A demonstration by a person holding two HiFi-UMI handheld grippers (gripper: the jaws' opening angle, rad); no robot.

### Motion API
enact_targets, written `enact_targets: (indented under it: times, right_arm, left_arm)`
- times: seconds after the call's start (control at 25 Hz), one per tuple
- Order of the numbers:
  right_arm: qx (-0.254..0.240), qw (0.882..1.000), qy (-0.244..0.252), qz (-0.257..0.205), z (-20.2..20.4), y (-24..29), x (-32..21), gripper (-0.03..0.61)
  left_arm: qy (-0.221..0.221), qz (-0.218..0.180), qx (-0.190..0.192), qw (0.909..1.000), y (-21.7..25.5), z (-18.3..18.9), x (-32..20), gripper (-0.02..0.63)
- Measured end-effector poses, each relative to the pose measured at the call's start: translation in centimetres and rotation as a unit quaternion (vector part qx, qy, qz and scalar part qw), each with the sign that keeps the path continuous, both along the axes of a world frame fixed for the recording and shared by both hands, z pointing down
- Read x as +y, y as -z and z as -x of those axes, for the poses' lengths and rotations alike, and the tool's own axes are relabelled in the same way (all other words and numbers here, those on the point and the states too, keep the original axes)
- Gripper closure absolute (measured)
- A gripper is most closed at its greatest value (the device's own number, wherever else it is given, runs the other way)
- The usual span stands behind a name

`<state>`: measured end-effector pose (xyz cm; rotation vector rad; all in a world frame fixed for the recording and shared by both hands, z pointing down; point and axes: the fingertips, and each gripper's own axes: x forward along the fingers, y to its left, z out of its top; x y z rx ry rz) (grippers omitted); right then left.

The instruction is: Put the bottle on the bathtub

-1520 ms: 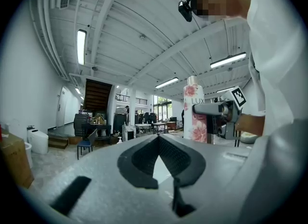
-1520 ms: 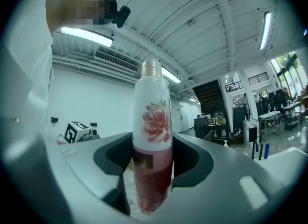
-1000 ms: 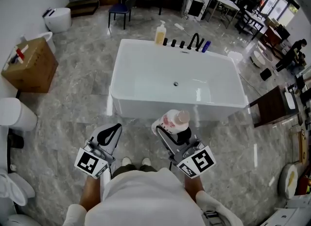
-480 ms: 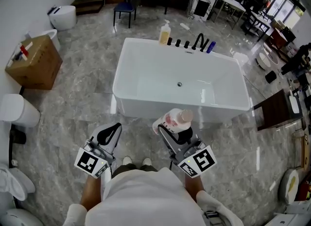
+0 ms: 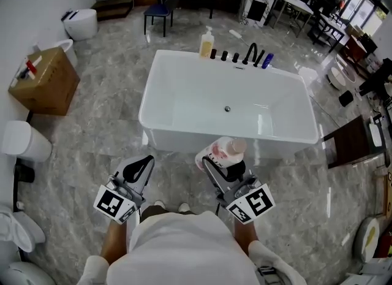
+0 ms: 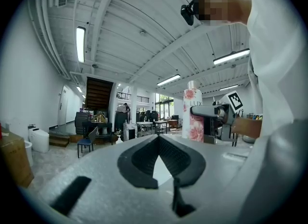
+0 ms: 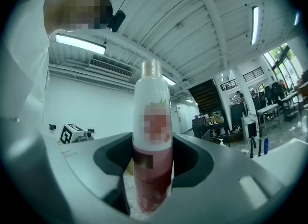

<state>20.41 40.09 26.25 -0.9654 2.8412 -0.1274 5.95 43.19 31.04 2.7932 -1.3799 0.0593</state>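
Since a second ago the bathtub [image 5: 160,132] is drawing a little nearer in the head view and the bottle [image 5: 222,151] is creeping forward with it, so that its cap now overlaps the tub's near wall; the person appears to be stepping up to the tub. Most of the task is lying ahead. The bottle is already picked up and being carried, but it is not yet resting on any part of the rim, and I judge that the remaining reach, the lowering and the release are all still to come. The right gripper [image 5: 215,166] is clamping the bottle round its lower body – the right gripper view is showing both dark pads pressing on the pink-and-white bottle, which is standing upright between them with its cap uppermost. It is being held low in front of the person's body, pointing ahead toward the tub. The left gripper [image 5: 139,167] is hanging level beside it, well apart from the bottle, its jaws meeting at the tips with nothing between them. On the far rim a pump dispenser [image 5: 207,42], a black faucet [image 5: 250,53] and a small blue bottle [image 5: 267,61] are already taking up space – the near rim and the sides are looking freer for a landing.
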Motion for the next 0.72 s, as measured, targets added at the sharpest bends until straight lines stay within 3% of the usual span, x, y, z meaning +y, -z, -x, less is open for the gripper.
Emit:
enact_targets:
  times: [0.32, 0.52, 0.72]
  right_arm:
    - [-0.001, 1.000, 0.003, 0.005, -0.1, -0.8, -4.0, 0.334]
    - [0.005, 1.000, -0.006, 0.014, 2.2, -2.2, -8.5, 0.334]
    - [0.022, 0.999, -0.025, 0.027, 6.6, -3.9, -16.1, 0.334]
  left_arm:
    - [0.000, 0.007, -0.005, 1.0000, -0.8, -0.2, -4.3, 0.612]
    - [-0.008, 0.015, 0.000, 0.9999, -2.3, 2.1, -9.0, 0.612]
    - [-0.025, 0.032, 0.019, 0.9990, -4.9, 6.5, -17.5, 0.612]
